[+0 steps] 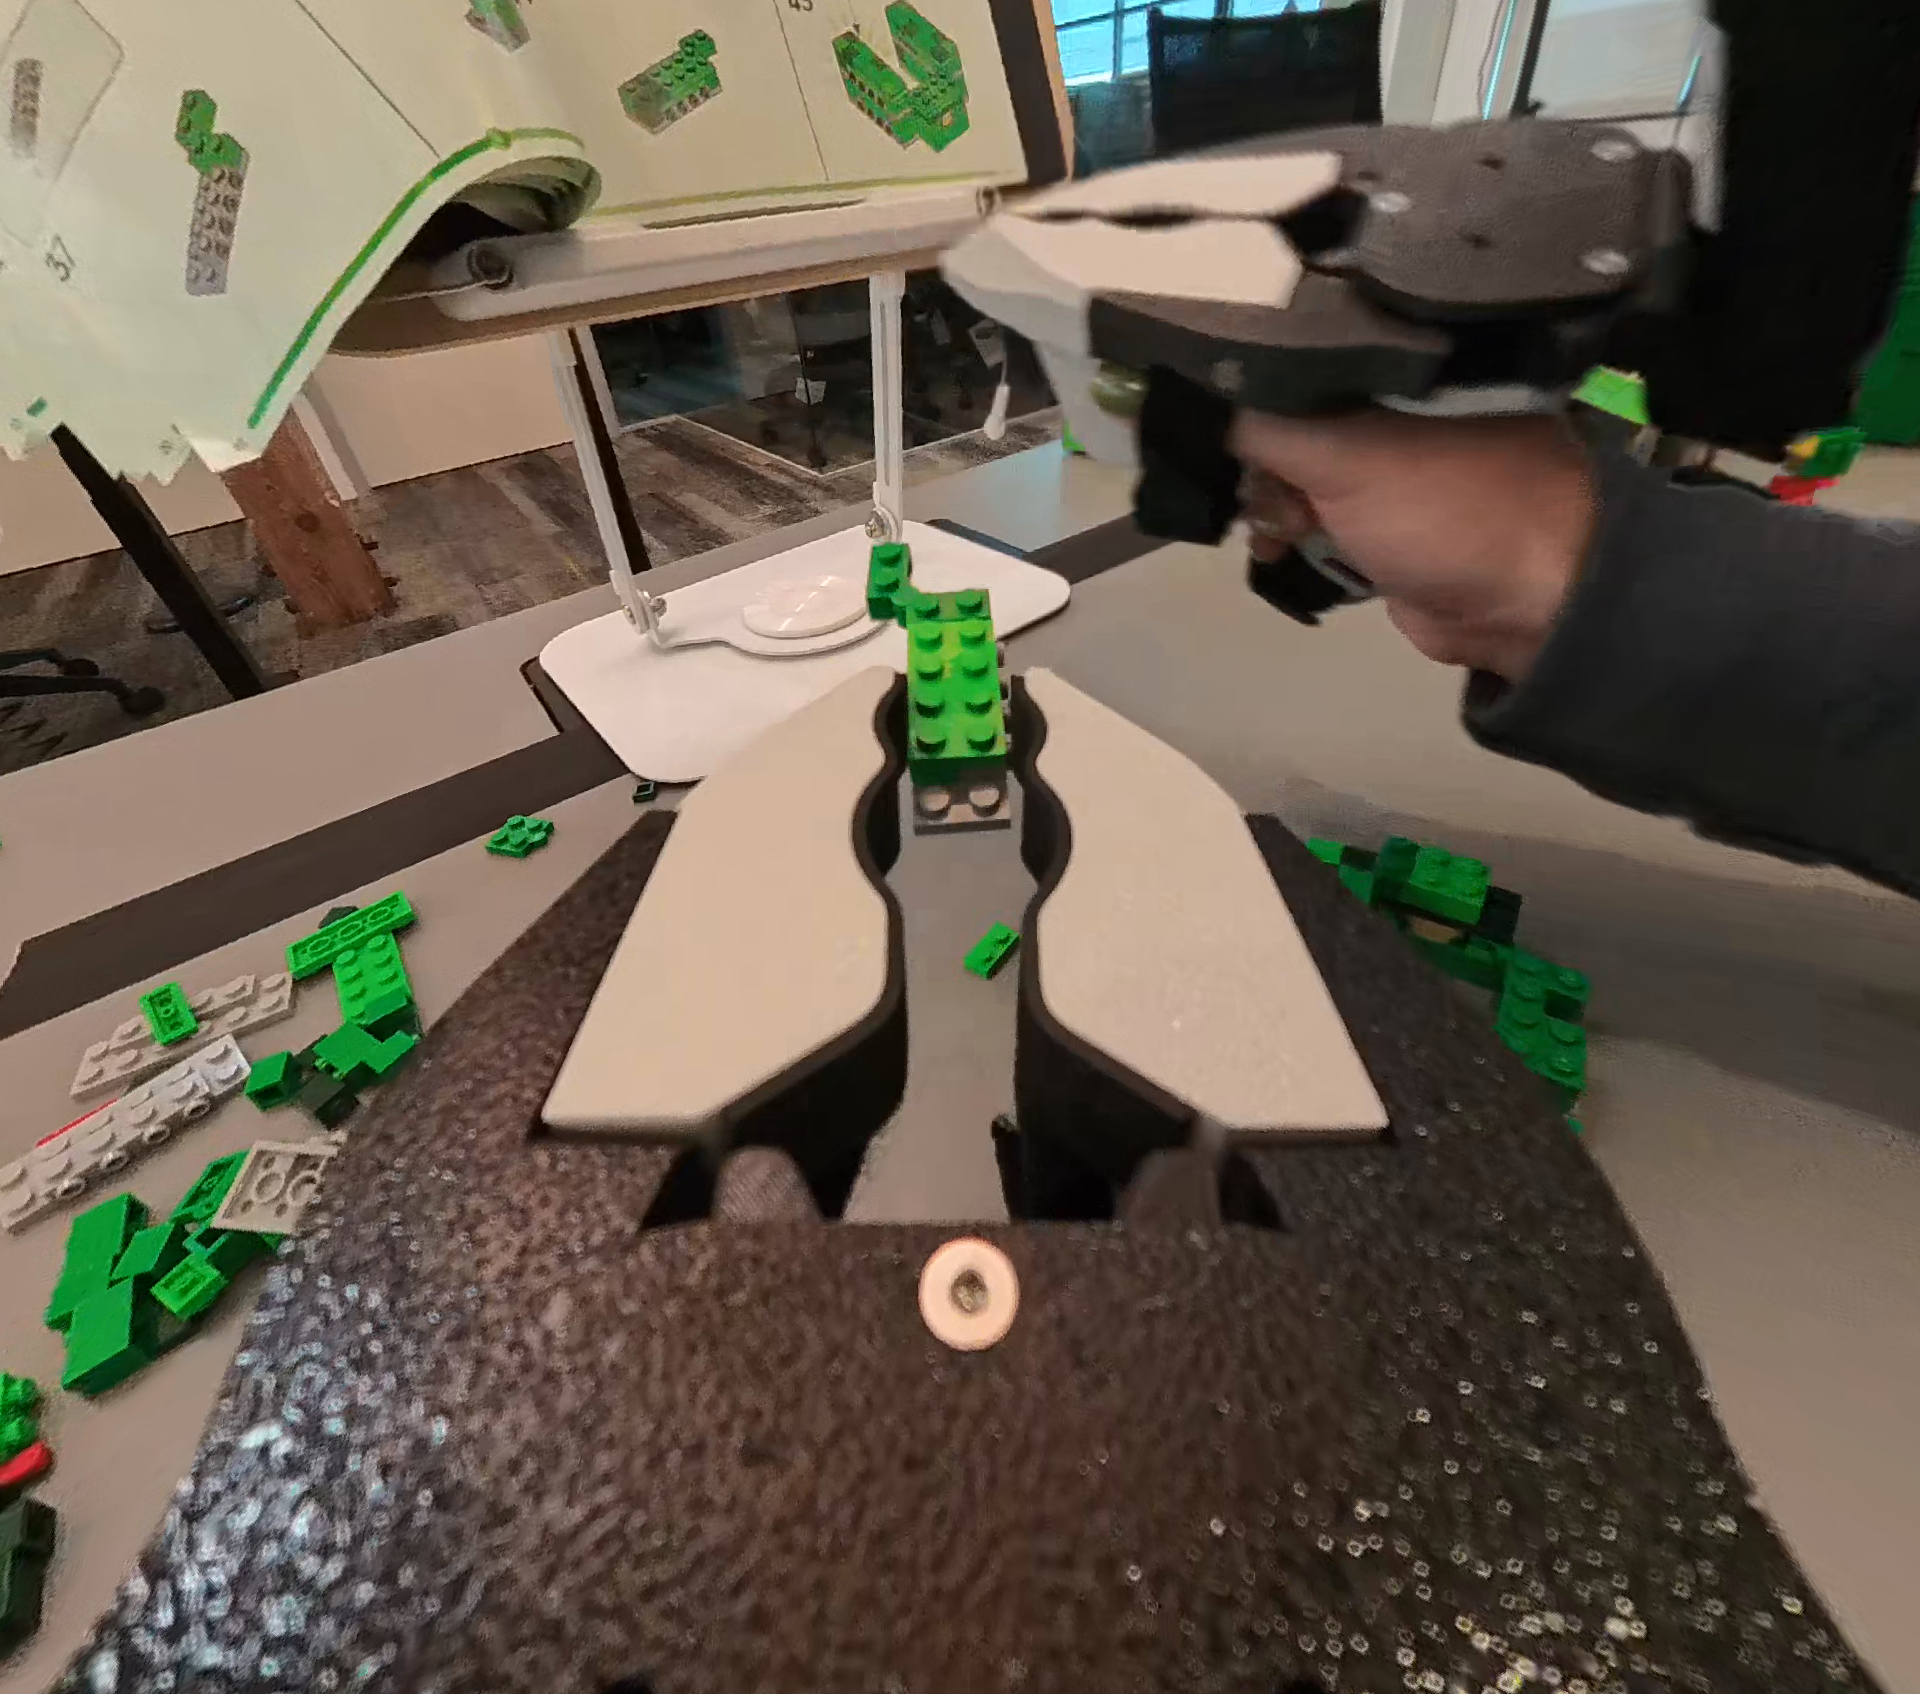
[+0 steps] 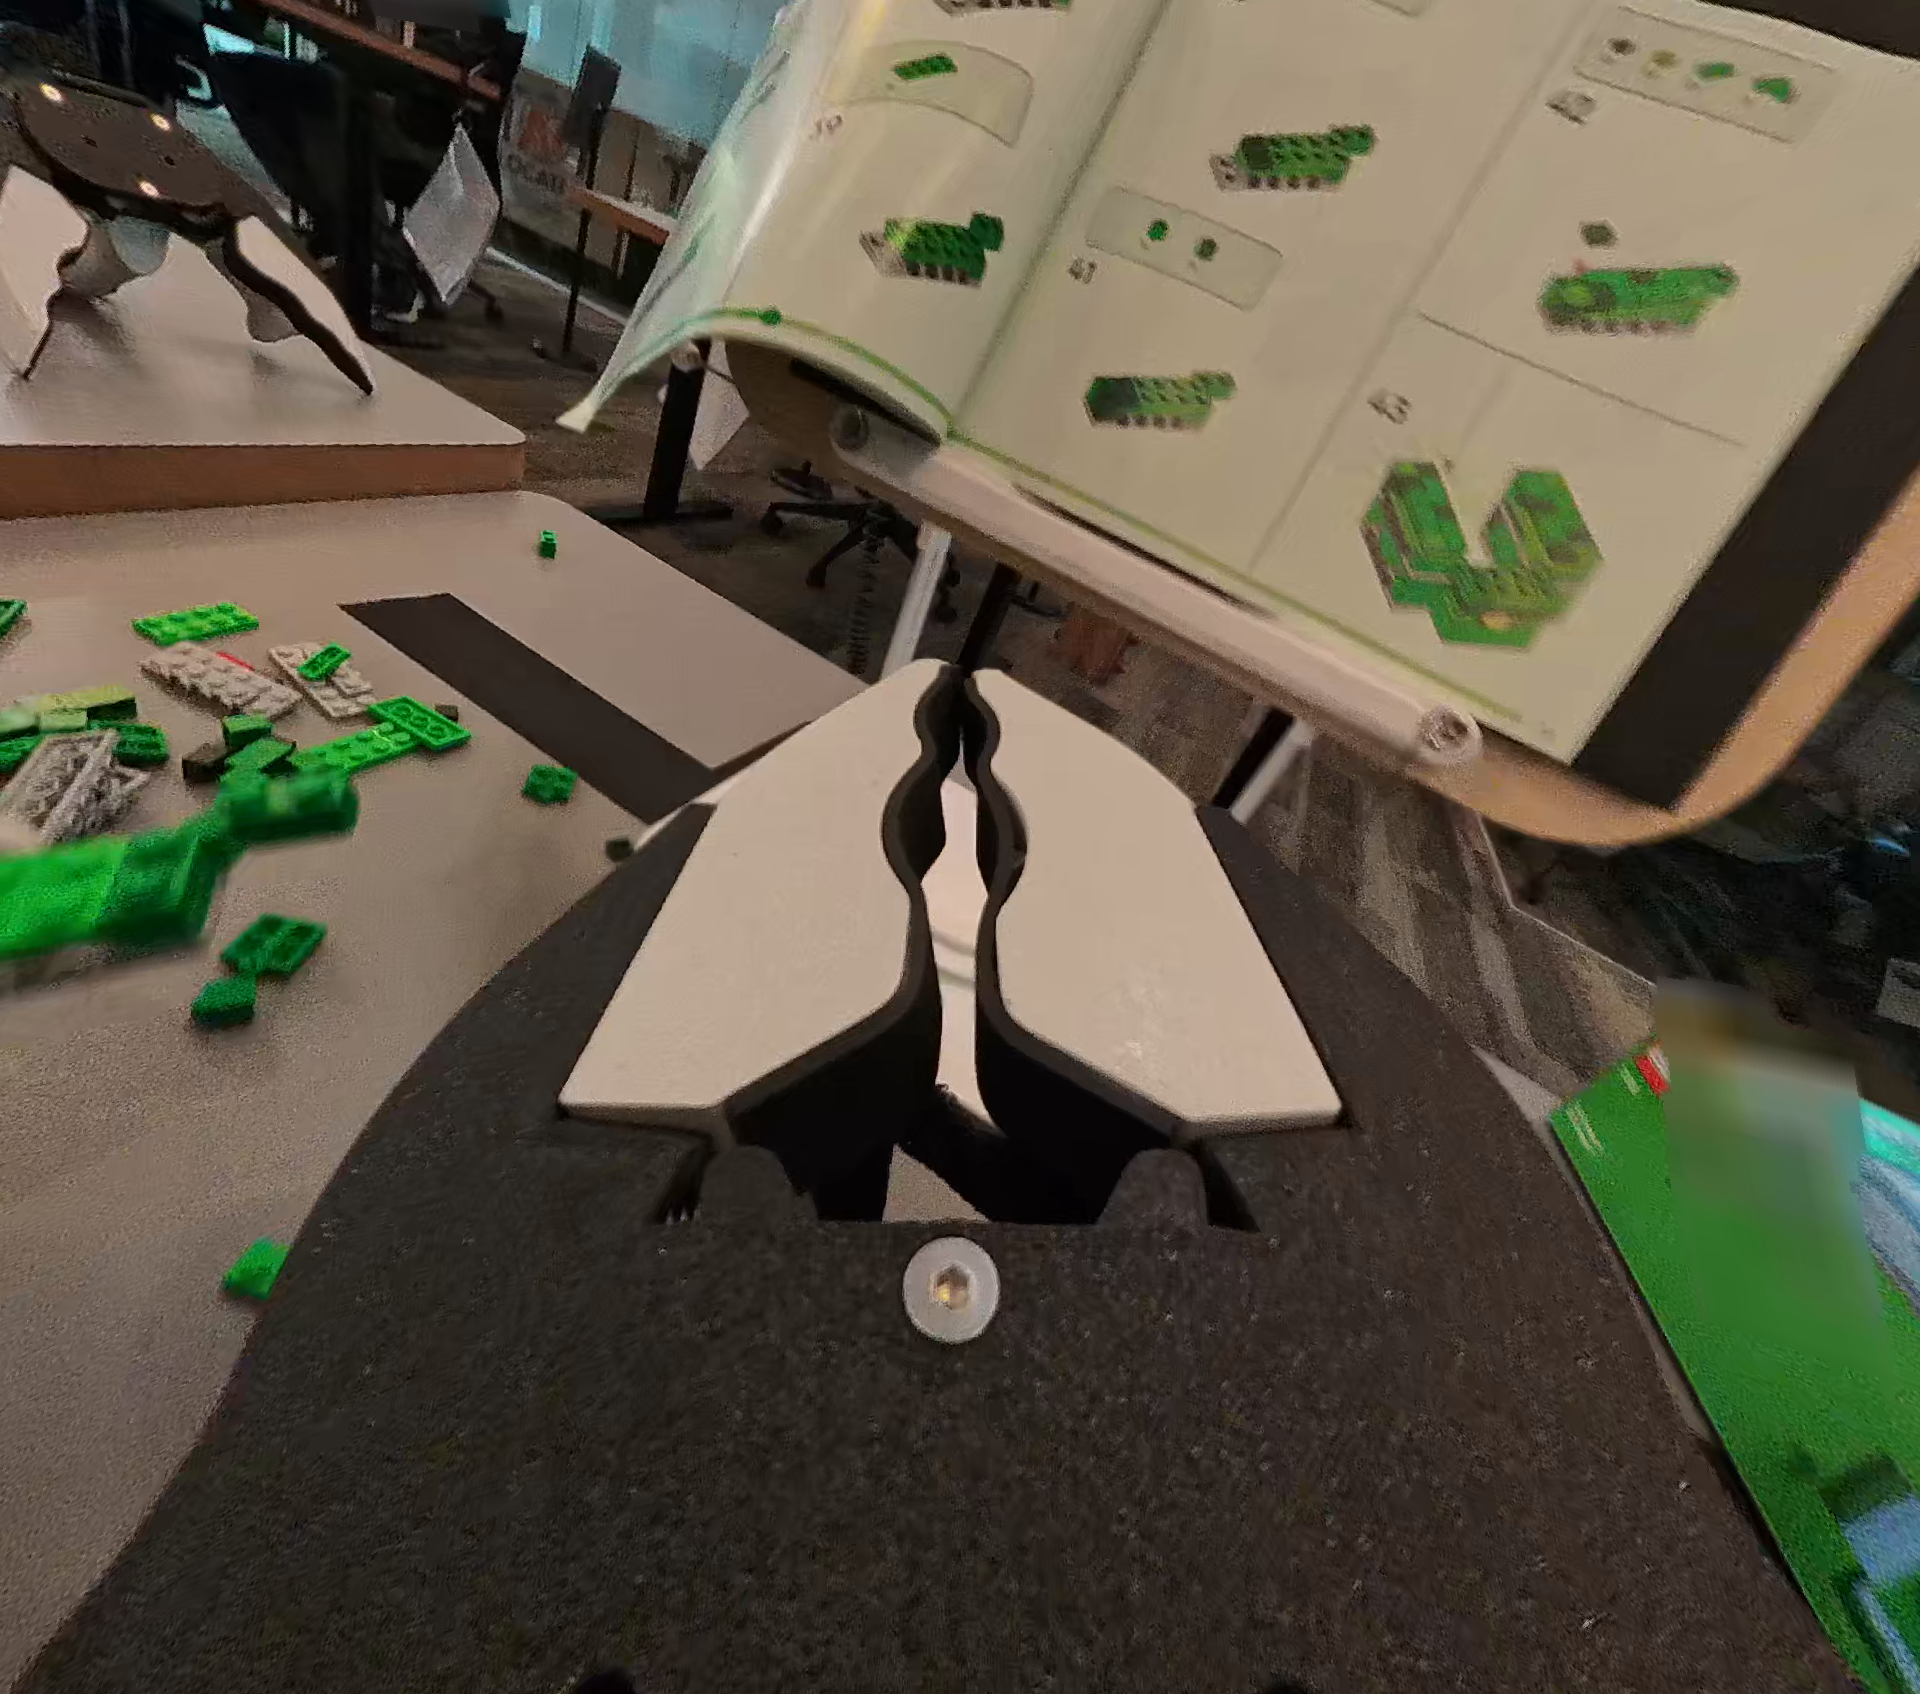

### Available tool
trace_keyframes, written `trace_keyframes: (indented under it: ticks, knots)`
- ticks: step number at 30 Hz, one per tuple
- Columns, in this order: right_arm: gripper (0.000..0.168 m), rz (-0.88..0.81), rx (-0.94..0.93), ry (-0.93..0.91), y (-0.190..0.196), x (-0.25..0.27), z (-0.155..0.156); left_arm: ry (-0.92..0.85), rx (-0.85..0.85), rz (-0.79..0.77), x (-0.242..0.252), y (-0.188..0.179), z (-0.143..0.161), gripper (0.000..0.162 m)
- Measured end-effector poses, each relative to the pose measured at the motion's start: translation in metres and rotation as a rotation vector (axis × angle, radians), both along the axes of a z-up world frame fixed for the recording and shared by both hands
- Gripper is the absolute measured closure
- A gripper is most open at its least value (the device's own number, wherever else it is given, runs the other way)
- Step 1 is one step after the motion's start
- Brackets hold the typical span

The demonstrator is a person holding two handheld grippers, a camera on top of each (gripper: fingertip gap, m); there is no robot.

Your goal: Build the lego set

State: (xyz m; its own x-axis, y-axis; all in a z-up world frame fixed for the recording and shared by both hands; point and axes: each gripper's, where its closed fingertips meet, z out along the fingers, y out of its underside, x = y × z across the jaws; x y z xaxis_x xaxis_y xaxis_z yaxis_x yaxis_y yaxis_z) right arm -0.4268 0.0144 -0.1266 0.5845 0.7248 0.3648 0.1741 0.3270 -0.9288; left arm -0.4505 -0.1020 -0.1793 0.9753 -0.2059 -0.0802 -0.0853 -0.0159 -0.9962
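My left gripper is shut on a green brick assembly with a grey base, holding it above the table. My right gripper is held by a hand, up and to the right of it. It is shut and empty, and points left at the lower edge of the open instruction booklet. In the right wrist view the right gripper has its tips together in front of the booklet. A blurred green assembly shows at that view's left edge.
Loose green and grey bricks lie at the left, also in the right wrist view. A second green assembly lies at the right. The booklet stand's white base sits ahead. A green box lies at the right. Another gripper-like device stands on a farther table. The tips of one gripper are about 12 cm away from the tips of the other.
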Motion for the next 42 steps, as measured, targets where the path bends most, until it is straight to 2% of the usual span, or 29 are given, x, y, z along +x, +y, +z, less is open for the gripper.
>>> trace_keyframes:
  ticks: [7, 11, 17, 22, 27, 31, 35, 42]
  knots:
    - [0.168, -0.005, 0.074, 0.06, -0.019, 0.054, -0.038, 0.094, -0.029, 0.014, 0.005, 0.003, -0.011, 0.144]
    - [0.168, 0.031, 0.125, 0.099, -0.031, 0.059, -0.033, 0.169, -0.049, 0.013, 0.01, 0.004, -0.021, 0.144]
    - [0.168, 0.087, 0.064, 0.191, -0.031, 0.065, -0.027, 0.245, -0.019, 0.034, 0.011, 0.003, -0.023, 0.144]
    - [0.168, 0.131, 0.024, 0.254, -0.033, 0.067, -0.019, 0.233, 0.036, 0.027, 0.011, 0.0, -0.017, 0.144]
    - [0.168, 0.161, 0.115, 0.204, -0.038, 0.063, -0.011, 0.162, 0.039, 0.082, -0.001, -0.001, -0.013, 0.144]
    - [0.168, 0.18, 0.116, 0.229, -0.036, 0.065, -0.005, 0.198, 0.025, 0.082, 0.002, 0.0, -0.016, 0.144]
    - [0.168, 0.033, 0.133, 0.176, -0.013, 0.074, -0.007, 0.234, 0.005, 0.094, 0.003, 0.002, -0.02, 0.144]
    - [0.168, 0.084, 0.028, 0.291, -0.006, 0.077, -0.002, 0.274, 0.011, 0.093, 0.006, 0.002, -0.02, 0.144]
